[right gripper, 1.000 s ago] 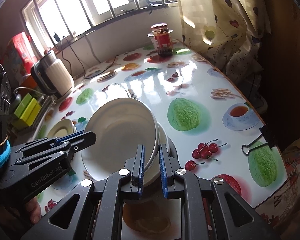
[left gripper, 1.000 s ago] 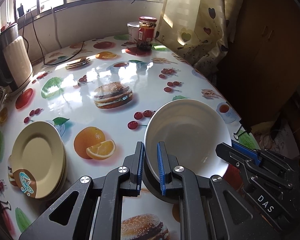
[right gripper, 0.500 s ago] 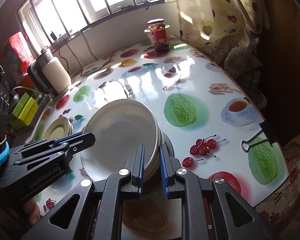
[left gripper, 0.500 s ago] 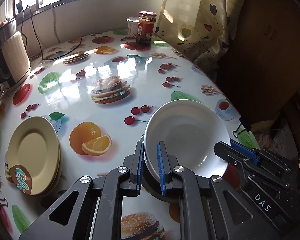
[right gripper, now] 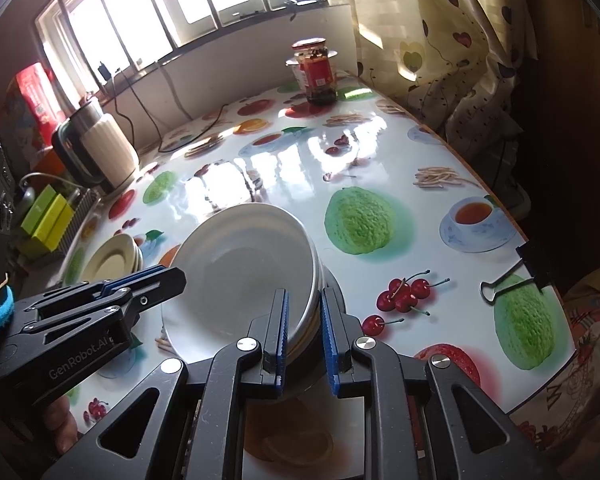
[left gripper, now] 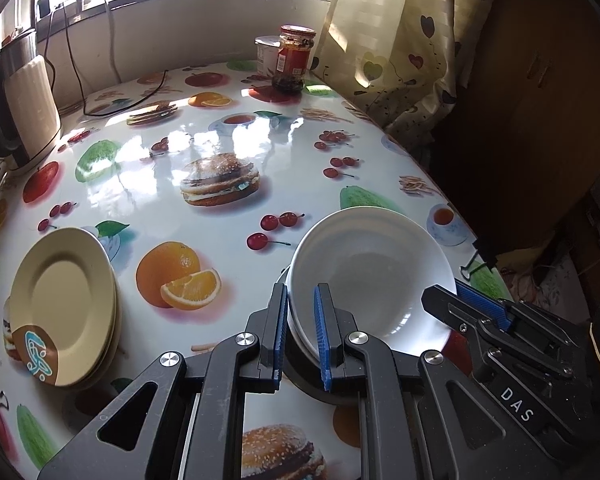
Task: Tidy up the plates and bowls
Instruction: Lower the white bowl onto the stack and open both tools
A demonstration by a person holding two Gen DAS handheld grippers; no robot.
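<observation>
White bowl (left gripper: 370, 270): topmost of a nested bowl stack, tilted, sitting on a dark round base near the table's near right edge; landmark for the entries below.

Left gripper (left gripper: 301, 334): enters from the near side of the white bowl, fingers pointing forward and slightly down; the blue-padded fingers straddle the bowl's near-left rim, one pad outside, one inside, clamped on it. In the right wrist view it (right gripper: 140, 292) reaches in low from the left, and part of the holding hand (right gripper: 58, 420) shows beneath it.

Right gripper (right gripper: 304, 336): also comes from the near side, fingers forward; its pads close on the white bowl's (right gripper: 240, 272) near-right rim. In the left wrist view it (left gripper: 464, 304) lies at the bowl's right.

Cream plates (left gripper: 64, 304): a small stack, well left of the bowl, flat on the fruit-print tablecloth (left gripper: 204, 148).

Electric kettle (left gripper: 20, 100): far left of the bowl, beyond the plates.

Sauce jar (left gripper: 294, 58): far behind the bowl, beside the curtain (left gripper: 400, 52).

Binder clip (right gripper: 516, 272): on the table edge, right of the bowl.
</observation>
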